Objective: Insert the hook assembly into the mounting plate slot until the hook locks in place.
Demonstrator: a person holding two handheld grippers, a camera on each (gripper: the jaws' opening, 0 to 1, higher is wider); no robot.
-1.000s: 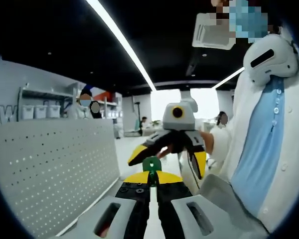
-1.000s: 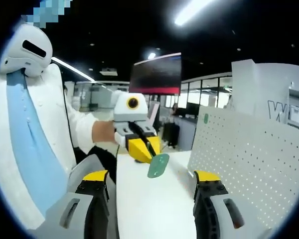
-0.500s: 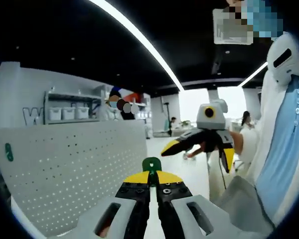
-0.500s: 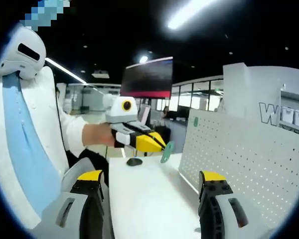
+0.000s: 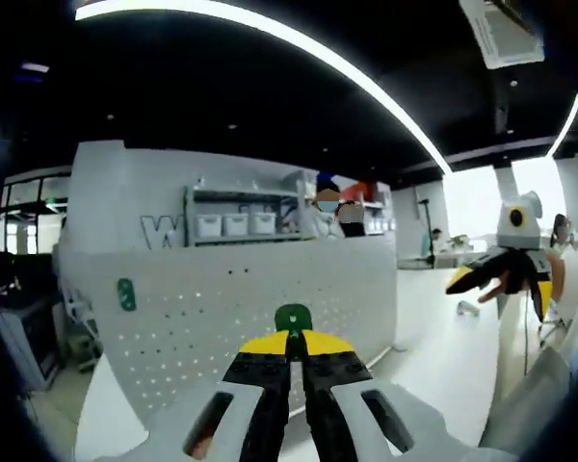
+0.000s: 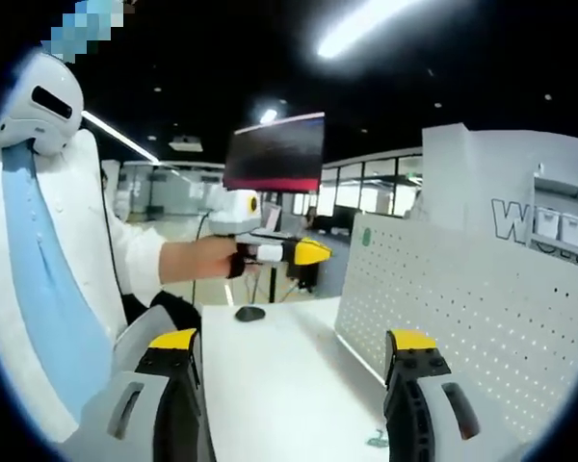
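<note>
Left gripper (image 5: 290, 348): your jaws are closed tight on the green hook assembly (image 5: 292, 317), its rounded tab standing just past the yellow tips. It points at the white pegboard (image 5: 270, 308) standing on the counter (image 5: 433, 351).

A second green piece (image 5: 126, 294) is already on the pegboard, near the end farthest from your right gripper (image 5: 501, 276).

Right gripper: in its own view the jaws stand wide apart, holding nothing. A small green bit (image 6: 377, 442) lies on the counter at the pegboard's foot.

Step in hand, as I judge it: carrying the hook to the board. Square the tab to the pegboard face before you push; come in straight, not raked. Keep your grip until it seats. I cannot make out which slot is the target.
</note>
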